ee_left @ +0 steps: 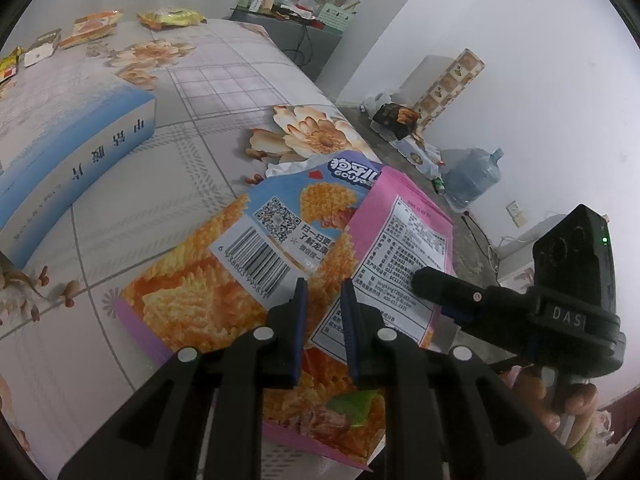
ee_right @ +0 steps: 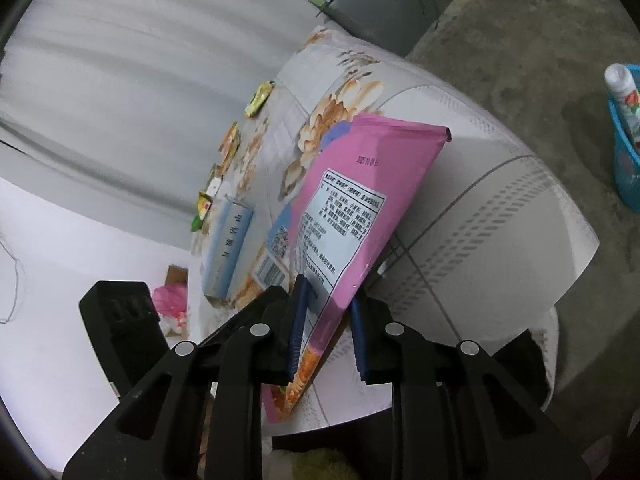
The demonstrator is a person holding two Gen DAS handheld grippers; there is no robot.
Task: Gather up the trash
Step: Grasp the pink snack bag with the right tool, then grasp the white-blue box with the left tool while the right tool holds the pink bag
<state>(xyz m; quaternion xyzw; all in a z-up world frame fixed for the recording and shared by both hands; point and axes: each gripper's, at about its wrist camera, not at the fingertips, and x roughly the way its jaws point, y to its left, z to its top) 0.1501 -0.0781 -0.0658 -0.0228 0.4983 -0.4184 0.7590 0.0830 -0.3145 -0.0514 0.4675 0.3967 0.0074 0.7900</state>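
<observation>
The left tool point(ee_left: 325, 320) stands with its jaws a narrow gap apart and nothing pinched between them. Its tips hang just over a pink bag point(ee_left: 400, 248), but I cannot tell whether they touch it. The right tool point(ee_right: 326, 312) is also parted a little. The pink bag's lower edge passes between its jaws, lying against the pad at 9 o'clock, with a clear gap to the other pad, so the bag is not squeezed. In the left wrist view that tool reaches in from 3 o'clock, a hand point(ee_left: 560, 404) around its handle, and its tip rests on the white printed label of the bag. The pink bag tilts up from the bed point(ee_left: 224, 92). Beside and partly under it, toward 9 o'clock, an orange bag point(ee_left: 224, 276) with a barcode lies flat on the flowered sheet near the bed's edge. Further toward 10 o'clock lies a thick blue and white book point(ee_left: 72, 160), apart from both bags. At 11 o'clock, well away at the far end of the bed, lie several small snack wrappers point(ee_left: 96, 26). On the floor at 3 o'clock, off the bed, stands a big water jug point(ee_left: 472, 180). In the right wrist view a blue basket point(ee_right: 626, 168) stands on the floor at 3 o'clock.
</observation>
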